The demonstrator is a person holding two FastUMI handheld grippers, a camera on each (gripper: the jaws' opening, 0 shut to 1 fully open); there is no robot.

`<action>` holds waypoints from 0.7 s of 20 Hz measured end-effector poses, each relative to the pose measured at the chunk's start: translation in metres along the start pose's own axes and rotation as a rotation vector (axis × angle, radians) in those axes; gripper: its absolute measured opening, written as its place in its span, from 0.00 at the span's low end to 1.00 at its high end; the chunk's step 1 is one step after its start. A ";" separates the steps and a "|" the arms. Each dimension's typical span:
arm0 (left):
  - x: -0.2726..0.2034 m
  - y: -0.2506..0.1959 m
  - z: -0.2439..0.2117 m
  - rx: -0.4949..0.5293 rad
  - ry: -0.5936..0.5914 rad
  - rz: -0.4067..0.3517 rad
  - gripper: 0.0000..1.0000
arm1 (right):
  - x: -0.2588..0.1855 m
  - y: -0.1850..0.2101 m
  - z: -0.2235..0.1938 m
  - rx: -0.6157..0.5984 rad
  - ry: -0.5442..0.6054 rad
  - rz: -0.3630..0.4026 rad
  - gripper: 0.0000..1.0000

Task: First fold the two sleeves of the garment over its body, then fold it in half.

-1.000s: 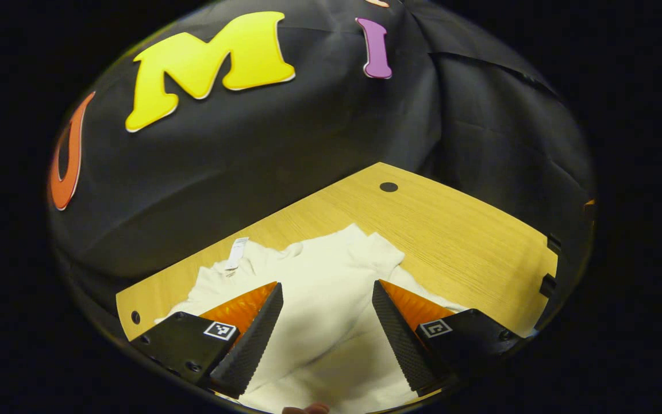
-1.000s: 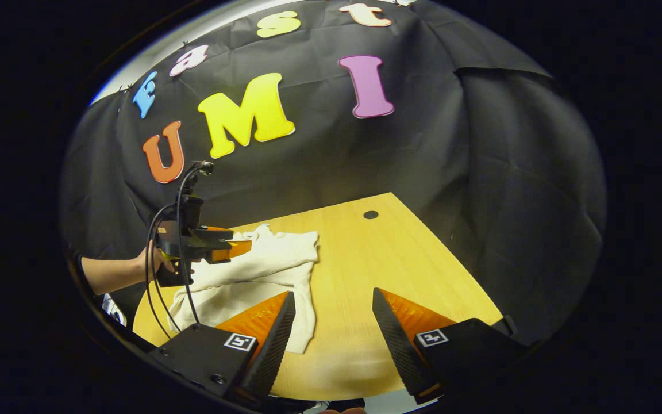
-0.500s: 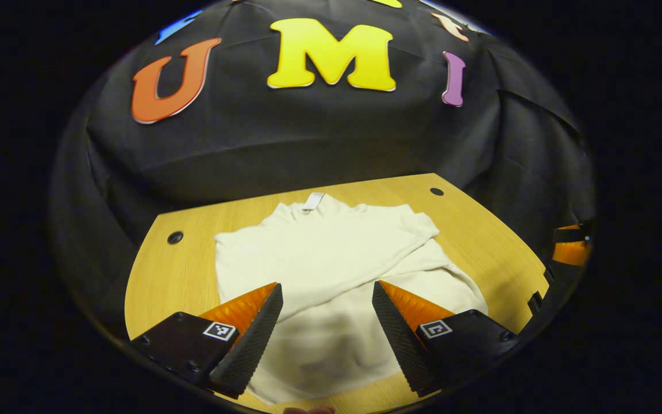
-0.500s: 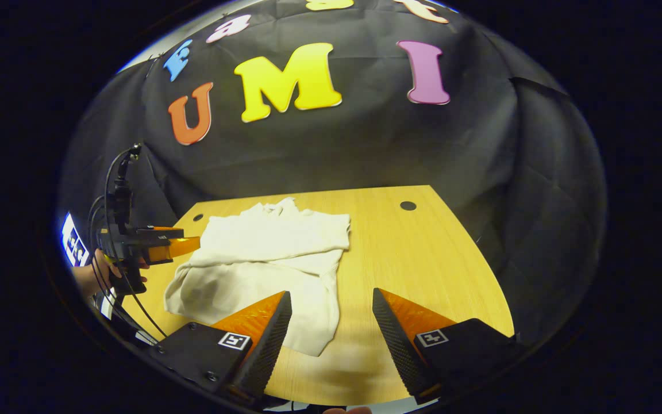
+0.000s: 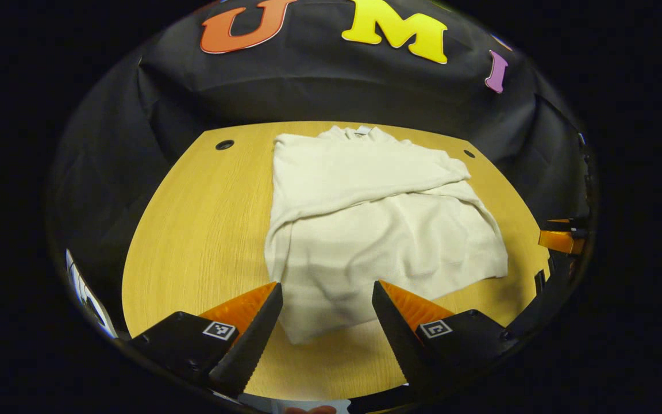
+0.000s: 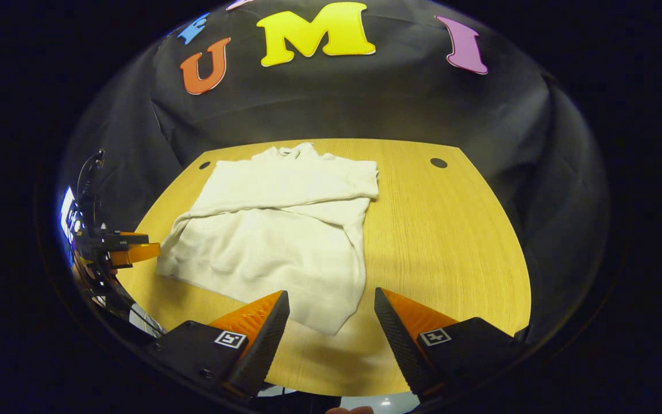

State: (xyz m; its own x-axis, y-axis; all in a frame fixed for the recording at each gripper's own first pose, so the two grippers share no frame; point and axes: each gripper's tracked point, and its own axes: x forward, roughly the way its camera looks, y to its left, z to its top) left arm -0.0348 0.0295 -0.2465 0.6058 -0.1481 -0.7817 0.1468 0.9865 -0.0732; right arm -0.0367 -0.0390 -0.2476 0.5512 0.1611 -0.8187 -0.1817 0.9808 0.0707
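- Tabletop (image 5: pixel 193 230) of pale wood carries the cream garment (image 5: pixel 377 230), which lies flat toward the far edge, its collar pointing at the booth wall.
- Left gripper (image 5: pixel 326 313), seen in its own view, hangs above the near edge of the table with its fingers spread wide and nothing between them; the garment's near hem lies just beyond the fingertips.
- In the right gripper view, the same left gripper (image 6: pixel 130 253) shows at the far left edge, beside the garment's (image 6: pixel 273 230) left side and apart from it.
- Both sleeves are folded across the upper body of the garment, forming a band over the chest; the lower half lies spread out, not yet folded up.
- Right gripper (image 6: pixel 331 319) hovers over the near part of the table (image 6: pixel 440 241), fingers spread and empty, with the garment's near right corner just ahead of its left finger.
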 end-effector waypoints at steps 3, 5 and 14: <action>0.002 0.005 -0.010 -0.048 0.044 -0.006 1.00 | 0.008 -0.002 -0.016 0.003 0.052 -0.001 0.93; 0.004 0.011 -0.020 -0.082 0.064 -0.016 1.00 | 0.013 -0.005 -0.024 0.011 0.083 -0.005 0.93; 0.028 0.011 -0.033 -0.245 0.160 -0.104 0.97 | 0.049 -0.006 -0.058 0.098 0.253 -0.030 0.92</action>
State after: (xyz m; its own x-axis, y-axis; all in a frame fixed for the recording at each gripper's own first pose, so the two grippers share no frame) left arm -0.0423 0.0382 -0.2897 0.4634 -0.2558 -0.8484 -0.0026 0.9570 -0.2899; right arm -0.0558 -0.0437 -0.3209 0.3316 0.1114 -0.9368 -0.0818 0.9927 0.0891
